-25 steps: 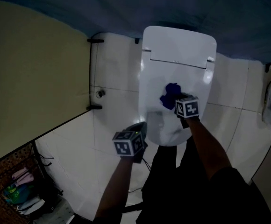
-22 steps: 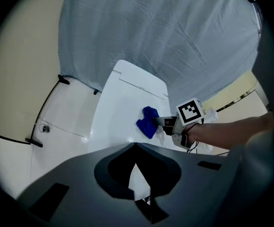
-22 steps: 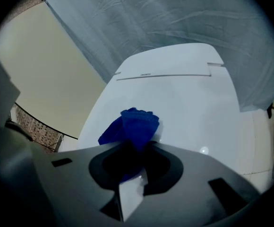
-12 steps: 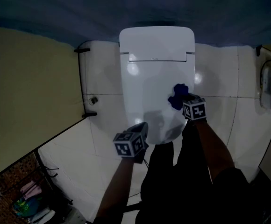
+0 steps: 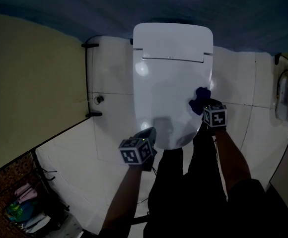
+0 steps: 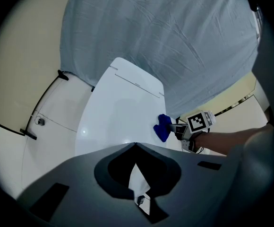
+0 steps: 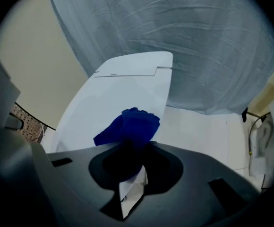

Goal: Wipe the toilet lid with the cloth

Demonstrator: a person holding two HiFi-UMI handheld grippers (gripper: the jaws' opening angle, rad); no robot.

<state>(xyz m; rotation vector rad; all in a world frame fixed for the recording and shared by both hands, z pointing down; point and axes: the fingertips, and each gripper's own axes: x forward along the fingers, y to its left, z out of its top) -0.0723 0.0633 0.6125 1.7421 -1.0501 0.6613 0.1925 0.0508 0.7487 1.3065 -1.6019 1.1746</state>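
Note:
The white toilet lid (image 5: pixel 169 83) is closed and fills the middle of the head view. A dark blue cloth (image 5: pixel 200 100) lies bunched at the lid's right edge, and my right gripper (image 5: pixel 204 106) is shut on it. In the right gripper view the cloth (image 7: pixel 130 126) sticks out from between the jaws and presses on the lid (image 7: pixel 123 89). My left gripper (image 5: pixel 147 134) hangs off the lid's front left corner, shut with nothing in it. From the left gripper view I see the lid (image 6: pixel 118 112), the cloth (image 6: pixel 162 126) and the right gripper (image 6: pixel 175 128).
A yellow wall stands at the left, with a thin pipe (image 5: pixel 87 78) on black brackets and a valve (image 5: pixel 100 99). A basket of items (image 5: pixel 20 207) sits at the bottom left. Grey-blue sheeting (image 6: pixel 165 37) hangs behind the toilet. A white fixture (image 5: pixel 287 103) is at the right.
My right gripper has dragged the cloth rightward from the lid's middle to its right edge. The left gripper has stayed in place.

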